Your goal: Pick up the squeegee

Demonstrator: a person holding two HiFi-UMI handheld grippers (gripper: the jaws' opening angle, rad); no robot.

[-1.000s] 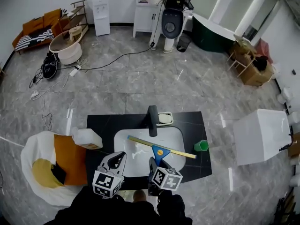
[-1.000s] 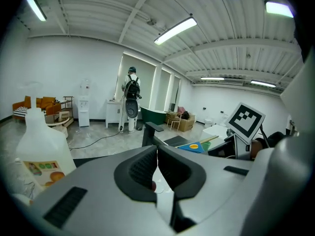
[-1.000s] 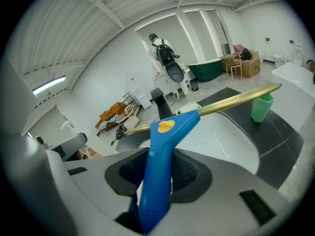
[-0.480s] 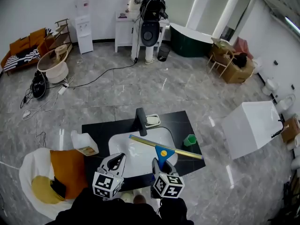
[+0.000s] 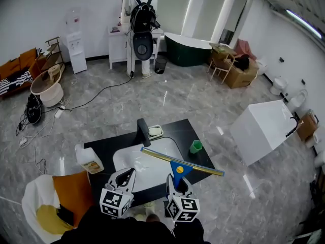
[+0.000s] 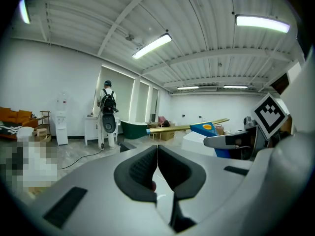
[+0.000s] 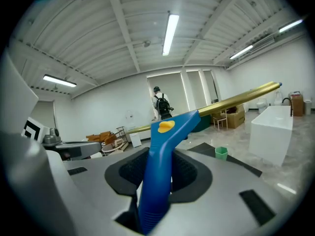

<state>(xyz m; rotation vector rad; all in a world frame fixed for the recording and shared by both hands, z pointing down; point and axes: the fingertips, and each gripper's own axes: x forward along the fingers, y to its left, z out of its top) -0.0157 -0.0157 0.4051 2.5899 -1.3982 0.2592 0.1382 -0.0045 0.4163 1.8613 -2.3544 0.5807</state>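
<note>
The squeegee (image 5: pixel 179 170) has a blue handle with a yellow button and a long gold blade. It hangs in the air above the sink, blade tilted down to the right. My right gripper (image 5: pixel 176 182) is shut on the blue handle (image 7: pixel 158 166), which stands up between the pads, and the gold blade (image 7: pixel 236 102) runs across beyond the jaws. My left gripper (image 5: pixel 127 176) floats beside it on the left. Its jaws (image 6: pixel 157 162) are pressed together with nothing between them. The squeegee (image 6: pixel 194 128) shows to the right in the left gripper view.
Below lies a black counter (image 5: pixel 104 147) with a white sink (image 5: pixel 129 161), a dark faucet (image 5: pixel 143 131), a soap dish (image 5: pixel 155 131), a green cup (image 5: pixel 195 147) and a white jug (image 5: pixel 89 159). A white block (image 5: pixel 261 131) stands right. A person with a backpack (image 5: pixel 142 14) stands far back.
Both grippers have risen, and the squeegee has come up from across the sink with the right gripper. The head view has tilted up toward the room.
</note>
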